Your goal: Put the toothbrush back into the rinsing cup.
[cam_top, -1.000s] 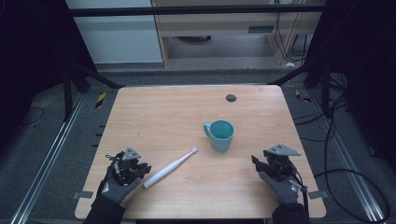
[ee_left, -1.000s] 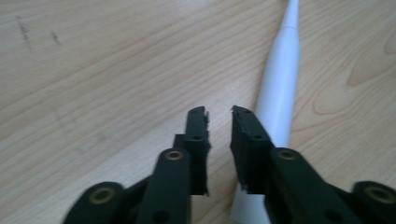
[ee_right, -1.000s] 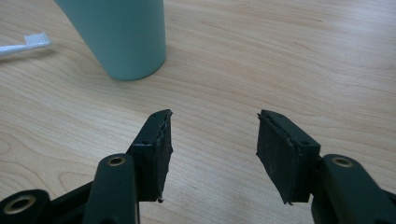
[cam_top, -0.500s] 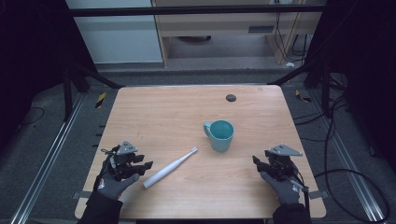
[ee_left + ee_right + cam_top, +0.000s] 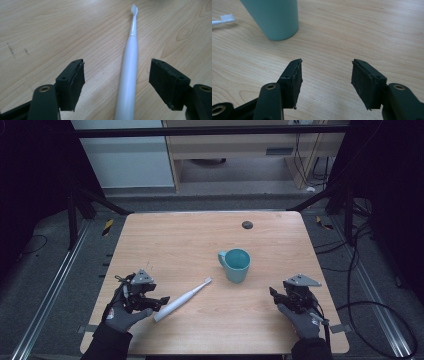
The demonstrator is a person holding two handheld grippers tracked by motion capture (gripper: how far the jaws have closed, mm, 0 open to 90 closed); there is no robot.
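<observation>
Left gripper (image 5: 117, 85) just opened, releasing toothbrush (image 5: 128, 75) flat on table (image 5: 200, 240); right gripper (image 5: 325, 82) opened empty. Lift straight, avoid nudging handle.

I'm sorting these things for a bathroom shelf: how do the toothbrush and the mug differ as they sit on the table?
The toothbrush is white, long and thin; the mug is teal, short and wide. The toothbrush lies flat, its brush head pointing toward the mug, which stands upright with its mouth up. The toothbrush lies between the open jaws of the left gripper; the mug stands apart from both grippers. Both rest on the wooden table.

white toothbrush (image 5: 182, 298), teal cup (image 5: 236, 265), pale wood-grain table (image 5: 175, 245)
</observation>
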